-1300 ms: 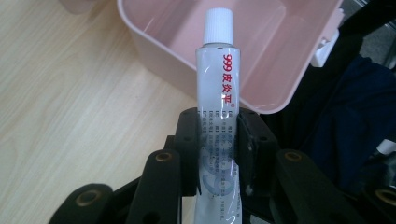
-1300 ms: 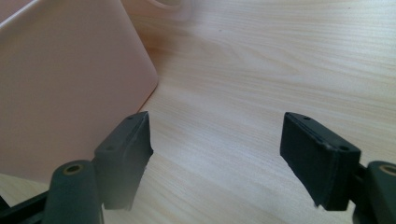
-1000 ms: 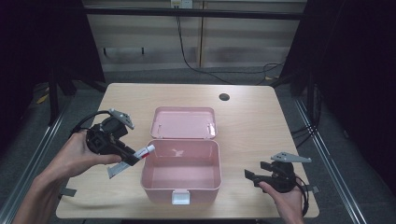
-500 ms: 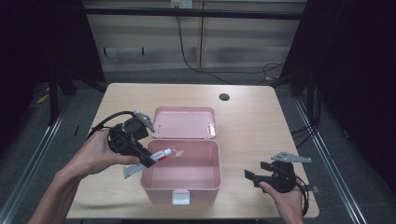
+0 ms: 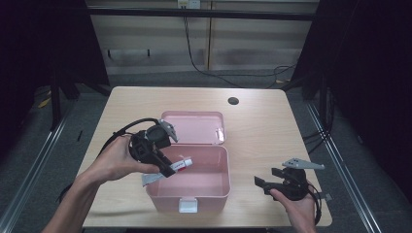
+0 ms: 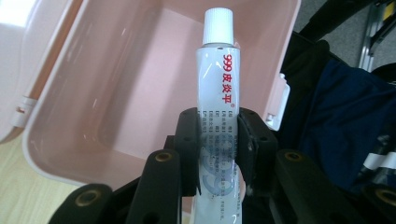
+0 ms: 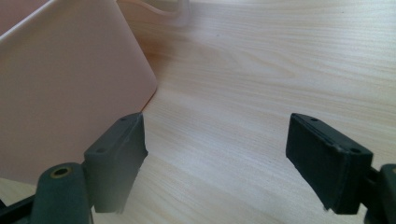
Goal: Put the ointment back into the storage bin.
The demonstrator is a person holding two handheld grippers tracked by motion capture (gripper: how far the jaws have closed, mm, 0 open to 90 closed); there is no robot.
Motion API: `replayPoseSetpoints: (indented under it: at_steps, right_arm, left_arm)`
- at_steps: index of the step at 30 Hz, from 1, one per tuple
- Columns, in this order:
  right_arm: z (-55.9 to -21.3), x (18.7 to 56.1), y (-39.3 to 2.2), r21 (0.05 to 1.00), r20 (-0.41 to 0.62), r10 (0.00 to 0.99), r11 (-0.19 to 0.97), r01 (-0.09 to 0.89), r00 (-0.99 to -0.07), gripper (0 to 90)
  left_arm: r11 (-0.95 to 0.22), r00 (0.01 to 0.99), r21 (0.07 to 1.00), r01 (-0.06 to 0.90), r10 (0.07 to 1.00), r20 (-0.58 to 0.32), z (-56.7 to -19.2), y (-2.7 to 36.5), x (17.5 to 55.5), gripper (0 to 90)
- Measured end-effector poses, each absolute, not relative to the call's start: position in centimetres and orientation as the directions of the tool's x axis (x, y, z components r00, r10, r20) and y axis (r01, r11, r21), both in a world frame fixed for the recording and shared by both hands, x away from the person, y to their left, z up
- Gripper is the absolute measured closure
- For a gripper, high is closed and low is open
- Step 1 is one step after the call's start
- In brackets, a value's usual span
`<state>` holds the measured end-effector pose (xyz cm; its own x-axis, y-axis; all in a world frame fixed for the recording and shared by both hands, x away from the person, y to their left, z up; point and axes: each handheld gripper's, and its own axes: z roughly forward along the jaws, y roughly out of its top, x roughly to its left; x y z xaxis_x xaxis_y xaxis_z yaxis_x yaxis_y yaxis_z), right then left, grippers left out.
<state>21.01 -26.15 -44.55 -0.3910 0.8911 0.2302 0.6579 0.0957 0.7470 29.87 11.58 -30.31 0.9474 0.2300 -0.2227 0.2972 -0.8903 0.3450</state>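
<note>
Since a second ago, my left gripper (image 5: 171, 170) has carried the white squeeze tube with red lettering and a white screw cap (image 5: 180, 165) from outside the left wall of the open pink plastic box (image 5: 219, 190) to a spot over its left rim, so the cap end now pokes out above the box's hollow. In the left gripper view the jaws are clamped on the tube's (image 6: 218, 102) lower body, cap pointing away from me toward the bare pink floor of the box (image 6: 116, 93). The box sits near the front edge of the pale wooden tabletop (image 5: 262, 121), roughly midway along it, with its lid (image 5: 194, 127) thrown back flat toward the far edge. My right gripper (image 5: 273, 181) rests on the tabletop toward the front right corner, well apart from the tube, jaws spread wide with nothing between them; its own view looks past them at the box's outer wall (image 7: 70, 88) and bare wood. By my reckoning the pick-up and carry are done; what remains is to lower the tube in, let go, and perhaps close the lid.
</note>
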Motion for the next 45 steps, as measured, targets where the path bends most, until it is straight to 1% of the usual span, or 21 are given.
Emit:
replayPoseSetpoints:
  at_steps: [3,13,15,21,27,28,31,32,34,36,40,45]
  right_arm:
    - [-44.6,21.0,-26.2,0.744,0.234,0.892,0.092,0.661,-0.388,19.7]
    - [-44.5,21.0,-26.1,0.744,0.238,0.890,0.091,0.662,-0.390,19.5]
    - [-44.6,21.0,-26.1,0.743,0.238,0.889,0.092,0.663,-0.390,19.6]
    - [-44.6,21.0,-26.1,0.742,0.239,0.890,0.092,0.664,-0.389,19.6]
    - [-44.6,21.0,-26.1,0.742,0.242,0.888,0.090,0.665,-0.390,19.5]
    - [-44.6,21.0,-26.1,0.742,0.244,0.888,0.087,0.665,-0.389,19.5]
    - [-44.6,21.0,-26.1,0.742,0.244,0.889,0.087,0.665,-0.388,19.5]
    - [-44.6,21.0,-26.1,0.740,0.244,0.889,0.087,0.667,-0.387,19.5]
    - [-44.6,21.0,-26.1,0.738,0.244,0.888,0.090,0.668,-0.389,19.5]
    - [-44.6,21.0,-26.1,0.738,0.244,0.888,0.090,0.668,-0.389,19.5]
    - [-44.6,21.0,-26.1,0.740,0.247,0.887,0.088,0.667,-0.390,19.2]
    - [-44.6,20.9,-26.0,0.741,0.246,0.884,0.093,0.665,-0.398,19.2]
  left_arm:
    - [-0.884,0.951,0.365,0.292,0.229,-0.207,-30.1,11.1,29.8,71.5]
    - [-0.899,0.961,0.360,0.248,0.182,-0.208,-30.7,9.1,29.7,71.5]
    - [-0.905,0.966,0.357,0.230,0.168,-0.197,-30.8,8.7,29.8,71.5]
    - [-0.909,0.964,0.355,0.217,0.141,-0.227,-31.7,7.8,29.7,71.4]
    - [-0.921,0.964,0.333,0.202,0.127,-0.233,-32.8,6.8,29.8,71.4]
    - [-0.928,0.964,0.312,0.202,0.132,-0.232,-33.1,6.6,29.9,71.4]
    - [-0.930,0.964,0.306,0.203,0.135,-0.229,-33.7,6.3,30.1,71.4]
    - [-0.936,0.965,0.285,0.206,0.145,-0.220,-34.2,5.9,30.2,71.4]
    - [-0.939,0.963,0.276,0.207,0.146,-0.224,-34.5,5.8,30.2,71.4]
    - [-0.946,0.965,0.263,0.189,0.130,-0.226,-35.1,5.3,30.3,71.4]
    - [-0.953,0.963,0.237,0.187,0.131,-0.235,-36.2,4.8,30.3,71.3]
    - [-0.956,0.961,0.230,0.181,0.122,-0.248,-37.1,4.3,30.3,71.3]
